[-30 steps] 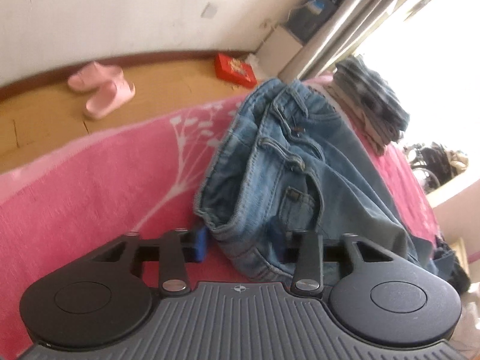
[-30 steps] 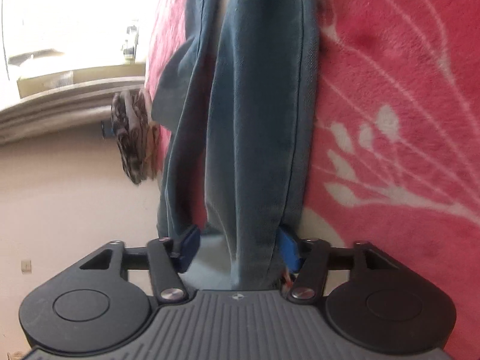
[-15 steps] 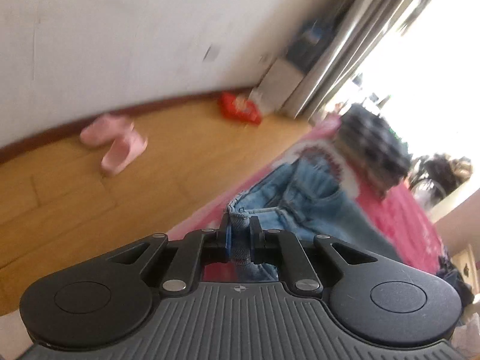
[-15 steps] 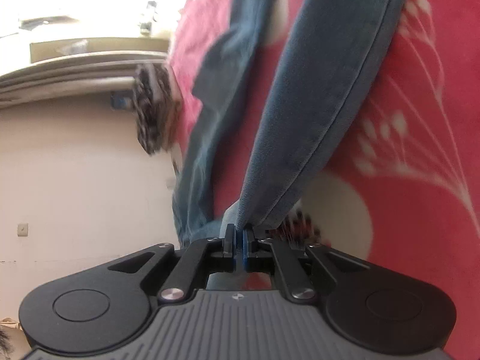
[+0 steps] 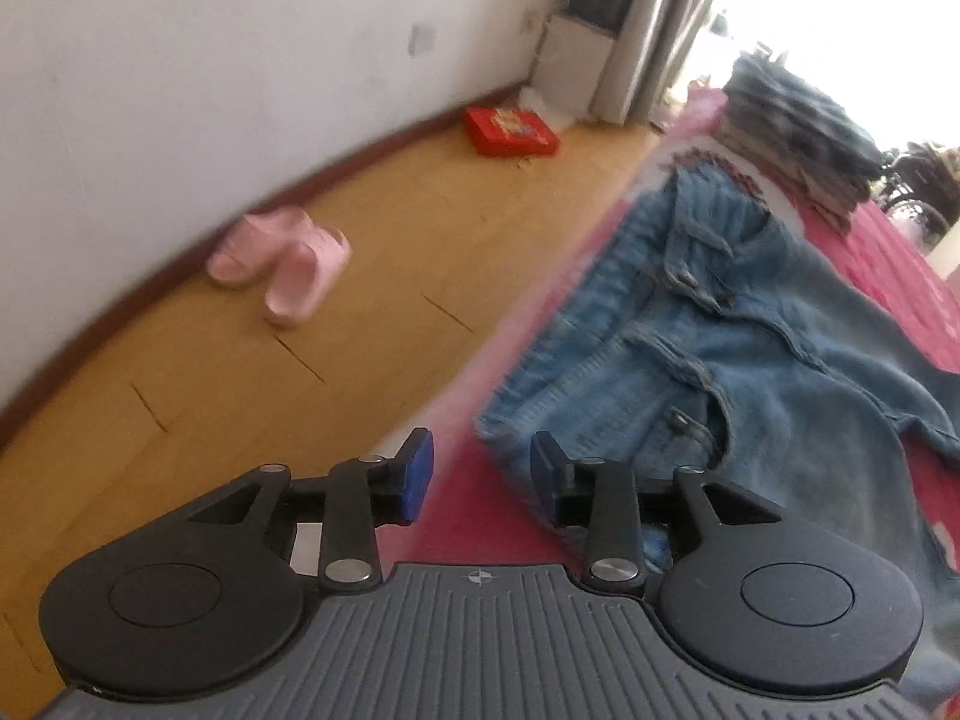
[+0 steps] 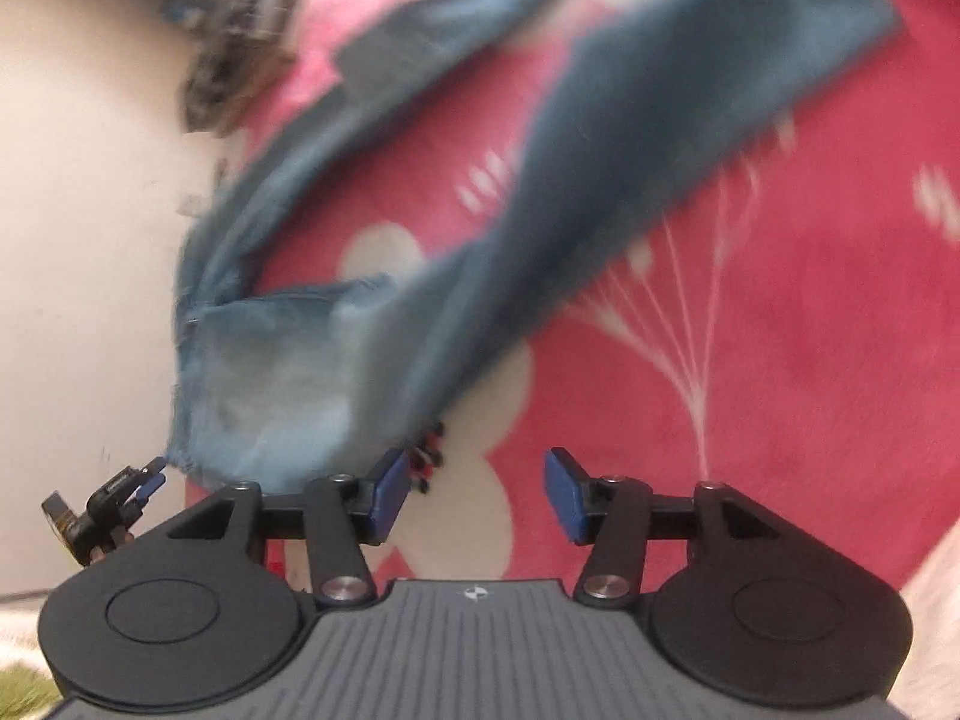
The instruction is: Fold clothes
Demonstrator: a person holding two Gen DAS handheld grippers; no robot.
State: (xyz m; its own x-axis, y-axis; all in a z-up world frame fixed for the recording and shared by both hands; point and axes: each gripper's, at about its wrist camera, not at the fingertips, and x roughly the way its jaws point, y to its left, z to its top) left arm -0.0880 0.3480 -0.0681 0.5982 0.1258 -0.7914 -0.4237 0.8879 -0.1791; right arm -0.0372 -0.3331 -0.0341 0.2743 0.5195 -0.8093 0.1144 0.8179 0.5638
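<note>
- Blue denim jeans (image 5: 714, 354) lie on your bed's pink fleece blanket (image 6: 750, 360), at two o'clock from your left tool (image 5: 480, 471).
- Left tool: jaws just opened, nothing pressed between them.
- Right tool (image 6: 477, 495): jaws just opened, empty; jeans' leg hem at ten o'clock.

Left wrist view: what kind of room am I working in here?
Likely a bedroom at home: jeans on a pink blanket, pink slippers on the wood floor, folded clothes stacked beyond.
</note>
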